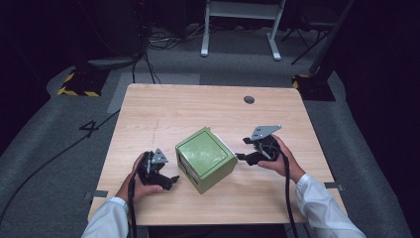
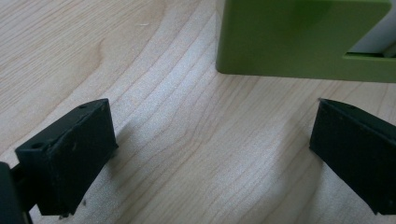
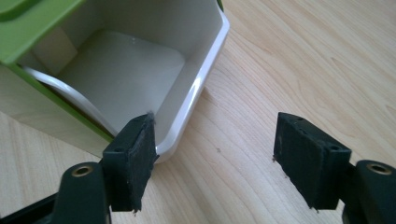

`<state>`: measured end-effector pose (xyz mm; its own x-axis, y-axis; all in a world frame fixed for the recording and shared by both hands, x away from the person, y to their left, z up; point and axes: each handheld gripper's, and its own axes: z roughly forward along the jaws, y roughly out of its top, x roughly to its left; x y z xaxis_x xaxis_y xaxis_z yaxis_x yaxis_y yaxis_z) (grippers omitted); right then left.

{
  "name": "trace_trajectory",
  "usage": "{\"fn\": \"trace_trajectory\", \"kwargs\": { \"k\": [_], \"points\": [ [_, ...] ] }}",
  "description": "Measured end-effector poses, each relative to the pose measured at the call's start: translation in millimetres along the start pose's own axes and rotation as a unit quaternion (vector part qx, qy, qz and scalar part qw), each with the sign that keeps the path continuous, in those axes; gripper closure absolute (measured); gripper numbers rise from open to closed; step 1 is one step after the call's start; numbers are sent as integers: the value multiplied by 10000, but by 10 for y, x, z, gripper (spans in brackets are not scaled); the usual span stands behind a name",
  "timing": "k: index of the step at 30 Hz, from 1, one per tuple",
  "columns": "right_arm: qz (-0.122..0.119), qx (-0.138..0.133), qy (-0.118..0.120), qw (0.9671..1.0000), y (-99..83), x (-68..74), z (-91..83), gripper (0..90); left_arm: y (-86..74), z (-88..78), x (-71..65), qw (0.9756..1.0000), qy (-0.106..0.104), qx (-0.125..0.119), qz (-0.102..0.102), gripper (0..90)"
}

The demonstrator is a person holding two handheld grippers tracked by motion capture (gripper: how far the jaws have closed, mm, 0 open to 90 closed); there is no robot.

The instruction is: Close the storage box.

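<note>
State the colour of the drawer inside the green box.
White; the drawer shows best in the right gripper view.

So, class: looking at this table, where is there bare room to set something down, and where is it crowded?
The far half of the table, between the green box and the round hole, is bare. The near edge in front of the box is free too. It is crowded beside the box: the left gripper and the right gripper flank it closely.

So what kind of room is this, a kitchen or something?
Not a kitchen. It looks like a lab or recording studio: one wooden table stands alone on grey carpet in a dark room, black cables snake across the floor, and yellow-and-black warning tape marks a stand's base.
</note>
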<state>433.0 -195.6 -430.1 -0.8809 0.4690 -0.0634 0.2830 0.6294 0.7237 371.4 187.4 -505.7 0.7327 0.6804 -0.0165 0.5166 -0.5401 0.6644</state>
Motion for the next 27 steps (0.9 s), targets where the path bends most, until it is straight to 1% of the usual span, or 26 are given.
{"fn": "trace_trajectory", "kwargs": {
  "k": [3, 7, 10, 13, 20, 21, 27],
  "points": [
    [-43, 53, -101, 9999, -2, -8, -26, 277, 0, -1, 1, 10000, 6, 2, 10, 4],
    [-32, 65, -204, 9998, -12, -22, -67, 262, 0, 0, 0, 10000, -1, -1, -2, 4],
    [-114, 119, -333, 9993, -9, -23, -94, 249, 0, 0, 0, 10000, 0, 0, -1, 4],
    [-165, 143, -407, 9989, -7, -16, -124, 242, 0, 0, 0, 10000, 0, 0, 0, 4],
    [-194, 217, -589, 9978, -22, -16, -191, 218, 0, 0, 0, 10000, 1, -2, 1, 4],
    [-228, 235, -628, 9975, -26, -19, -205, 216, 0, 0, 0, 10000, 0, -3, -1, 4],
    [-258, 260, -771, 9964, -73, -17, -307, 213, 0, 0, -1, 10000, 2, -3, 1, 4]
  ]
}}
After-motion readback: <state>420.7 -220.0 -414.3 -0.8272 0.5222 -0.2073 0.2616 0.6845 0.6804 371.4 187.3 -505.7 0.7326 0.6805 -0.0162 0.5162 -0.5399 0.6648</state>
